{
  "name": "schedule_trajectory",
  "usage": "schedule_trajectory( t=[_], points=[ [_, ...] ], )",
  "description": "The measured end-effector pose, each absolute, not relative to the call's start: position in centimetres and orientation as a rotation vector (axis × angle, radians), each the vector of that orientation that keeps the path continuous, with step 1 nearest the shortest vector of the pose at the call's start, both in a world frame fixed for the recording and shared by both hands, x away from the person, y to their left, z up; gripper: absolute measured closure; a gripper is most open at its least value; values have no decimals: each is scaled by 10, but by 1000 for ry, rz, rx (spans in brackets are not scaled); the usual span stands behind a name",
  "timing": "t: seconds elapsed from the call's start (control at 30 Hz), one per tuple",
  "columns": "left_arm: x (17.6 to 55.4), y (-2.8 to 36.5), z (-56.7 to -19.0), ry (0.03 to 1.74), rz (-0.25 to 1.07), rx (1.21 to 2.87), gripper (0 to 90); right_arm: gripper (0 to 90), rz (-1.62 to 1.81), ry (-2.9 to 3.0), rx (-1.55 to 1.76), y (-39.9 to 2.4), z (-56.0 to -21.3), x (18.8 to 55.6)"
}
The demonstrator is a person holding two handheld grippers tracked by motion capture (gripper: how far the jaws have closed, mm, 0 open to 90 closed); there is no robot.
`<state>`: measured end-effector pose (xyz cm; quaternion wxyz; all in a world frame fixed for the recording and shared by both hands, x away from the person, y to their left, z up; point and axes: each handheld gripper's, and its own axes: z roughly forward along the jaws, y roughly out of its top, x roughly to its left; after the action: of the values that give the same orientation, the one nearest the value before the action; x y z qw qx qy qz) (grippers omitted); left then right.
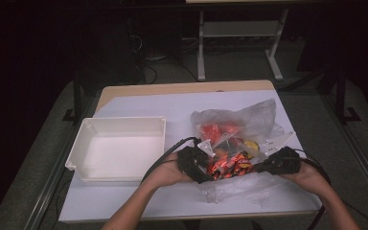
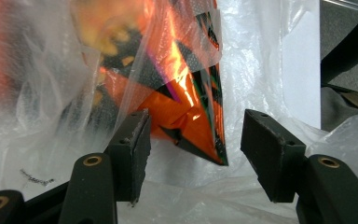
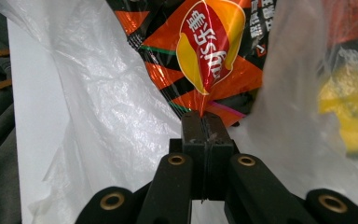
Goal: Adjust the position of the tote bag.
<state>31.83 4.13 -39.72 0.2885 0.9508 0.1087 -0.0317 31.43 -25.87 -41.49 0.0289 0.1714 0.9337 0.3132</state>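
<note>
A clear plastic bag [image 1: 249, 117] lies on the white table cover and holds several snack packets. An orange and black snack packet [image 1: 230, 164] sits at the bag's near end, between my two grippers. My left gripper [image 2: 198, 144] is open; a lower corner of the orange packet [image 2: 182, 93] hangs between its pads, and neither pad presses on it. My right gripper [image 3: 204, 122] is shut, pinching the lower edge of the orange packet [image 3: 209, 42], whose red and yellow logo faces the camera. In the high view the left gripper [image 1: 207, 173] comes in from the left and the right gripper [image 1: 258, 167] from the right.
A white empty tray [image 1: 120, 120] stands on the left half of the table. Deeper in the bag are a red packet [image 1: 218, 130] and a yellow item [image 1: 251, 143]. Bag film [image 3: 102, 116] drapes around both grippers. Beyond the table are desk legs and cables on the floor.
</note>
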Motion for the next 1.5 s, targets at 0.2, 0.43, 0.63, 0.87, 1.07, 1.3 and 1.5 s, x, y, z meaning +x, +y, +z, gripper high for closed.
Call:
schedule_trajectory(
  t=[0.2, 0.43, 0.63, 0.87, 1.07, 1.3, 1.5],
  points=[
    [316, 41, -397, 282, -92, 2539, 408, 880, 956, 2894, 482, -261, -413, 302],
    [315, 42, -396, 296, -81, 2524, 405, 692, 1043, 2818, 467, -264, -390, 297],
    [318, 46, -393, 309, -51, 2505, 427, 674, 1021, 2752, 514, -256, -377, 315],
    [315, 55, -389, 305, -25, 2485, 430, 670, 1019, 2693, 467, -243, -367, 323],
    [318, 55, -390, 308, -5, 2489, 430, 650, 990, 2697, 508, -239, -366, 338],
    [323, 55, -395, 339, -18, 2485, 426, 847, 825, 2757, 498, -216, -389, 368],
    [327, 55, -396, 350, -19, 2475, 425, 899, 902, 2686, 596, -218, -389, 387]
  ],
)
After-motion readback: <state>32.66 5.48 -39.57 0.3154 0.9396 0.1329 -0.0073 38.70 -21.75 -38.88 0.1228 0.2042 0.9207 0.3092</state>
